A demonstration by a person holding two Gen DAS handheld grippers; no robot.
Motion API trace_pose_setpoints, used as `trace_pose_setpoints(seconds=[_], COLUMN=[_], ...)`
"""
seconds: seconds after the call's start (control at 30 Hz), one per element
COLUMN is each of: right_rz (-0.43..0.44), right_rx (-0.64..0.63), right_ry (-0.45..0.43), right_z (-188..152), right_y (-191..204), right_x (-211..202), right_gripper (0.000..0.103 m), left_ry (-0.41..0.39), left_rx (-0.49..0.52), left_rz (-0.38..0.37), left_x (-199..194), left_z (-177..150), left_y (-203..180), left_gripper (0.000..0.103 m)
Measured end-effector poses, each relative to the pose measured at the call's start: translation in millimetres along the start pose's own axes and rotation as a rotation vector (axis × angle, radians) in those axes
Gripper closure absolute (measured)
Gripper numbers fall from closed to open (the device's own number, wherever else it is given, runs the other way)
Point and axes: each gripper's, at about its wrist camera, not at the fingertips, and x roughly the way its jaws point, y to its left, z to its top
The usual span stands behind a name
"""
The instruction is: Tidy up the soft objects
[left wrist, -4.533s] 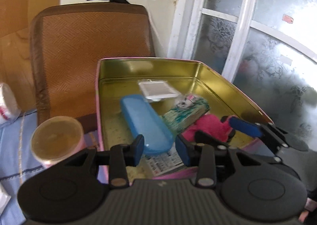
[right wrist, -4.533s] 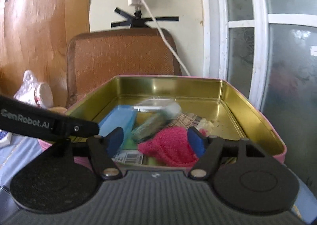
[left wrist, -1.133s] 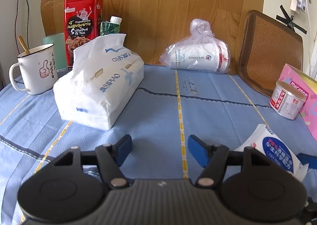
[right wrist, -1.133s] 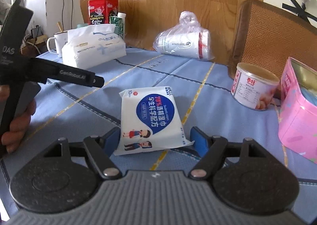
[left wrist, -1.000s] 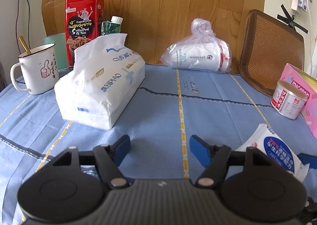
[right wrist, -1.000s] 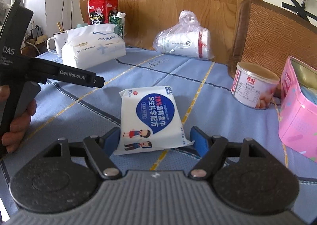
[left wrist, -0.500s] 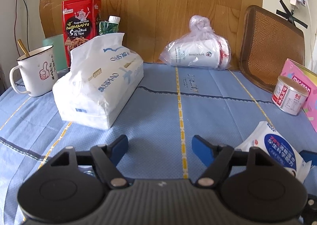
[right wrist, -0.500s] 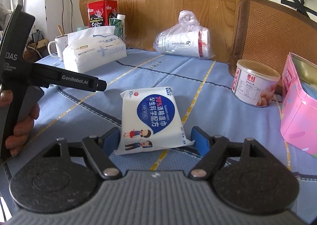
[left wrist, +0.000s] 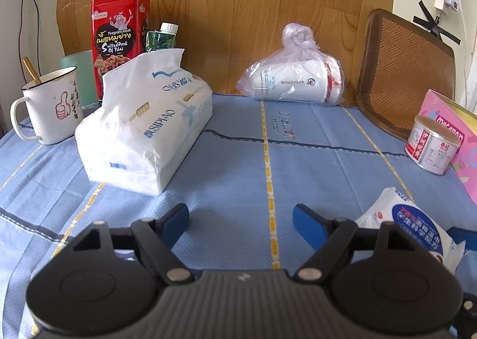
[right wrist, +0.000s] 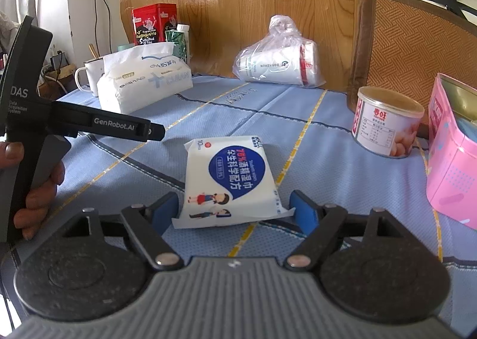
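Right gripper [right wrist: 234, 210]: jaws spread, blue pads flanking the near end of the wet-wipe pack [right wrist: 228, 180]; actual contact cannot be confirmed. Pack is laid flat on the blue tablecloth [right wrist: 328, 178], printed face up, dead ahead at 12 o'clock.

Left gripper [left wrist: 240, 221]: jaws spread, nothing between them, only cloth is seen below. From its wrist view the same pack [left wrist: 414, 225] is found at 4 o'clock, partly hidden behind the right finger linkage.

Left gripper body [right wrist: 89, 124] is seen at 9 o'clock in the right view, held by a hand [right wrist: 38, 189].

Mid-range: tissue pack [left wrist: 146, 127] at 11 o'clock, round can [right wrist: 386, 121] at 2 o'clock, just beside the pink tin box [right wrist: 450, 169] at 3 o'clock.

Far: bagged white cups [left wrist: 295, 79] at 12 o'clock, enamel mug [left wrist: 49, 106] and red tin [left wrist: 119, 37] at 10 o'clock, woven chair back [right wrist: 417, 49] at 2 o'clock.
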Motion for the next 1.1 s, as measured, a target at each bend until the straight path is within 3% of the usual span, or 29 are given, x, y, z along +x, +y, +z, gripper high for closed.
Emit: trace_pose_setpoints(seconds=[0.17,1.1], right_rz=[0.001,0.002], right_rx=[-0.001,0.000], right_ry=[0.000,0.001], right_z=[0.1,0.3], right_y=[-0.3,-0.7], right_x=[-0.2,-0.1], right_gripper=[0.019,0.019], left_ry=[-0.002,-0.001], left_rx=[-0.013,-0.014], left_rz=[-0.021,-0.022], left_x=[-1.0,-1.1], left_z=[-0.6,-1.0], left_y=[2.0,2.0], left_gripper=[0.017,0.016])
